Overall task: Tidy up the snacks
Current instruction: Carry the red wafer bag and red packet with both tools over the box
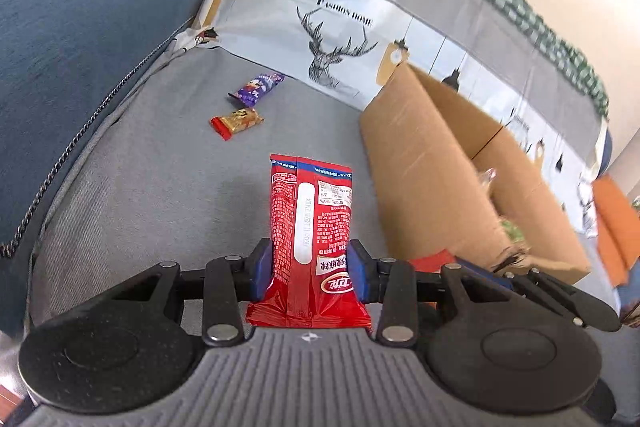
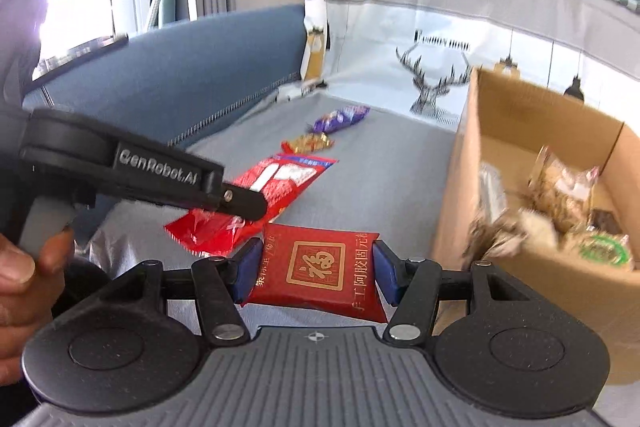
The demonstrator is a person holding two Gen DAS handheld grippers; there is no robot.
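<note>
Two grippers each clamp a snack: the left gripper [image 1: 311, 269] pinches a long red packet [image 1: 312, 223] (printed side up), the right gripper [image 2: 316, 269] a flat dark-red pouch [image 2: 320, 273]. Ahead of the left lie a purple wrapper [image 1: 258, 89] and a gold-red bar [image 1: 238, 121] on the grey sofa seat [image 1: 160, 179]; the cardboard box [image 2: 520, 187] stands to the right of both.

Grey sofa seat [image 1: 160, 187] — blue cushion [image 1: 88, 39] beside it, deer-print cover [image 1: 340, 39] behind.
</note>
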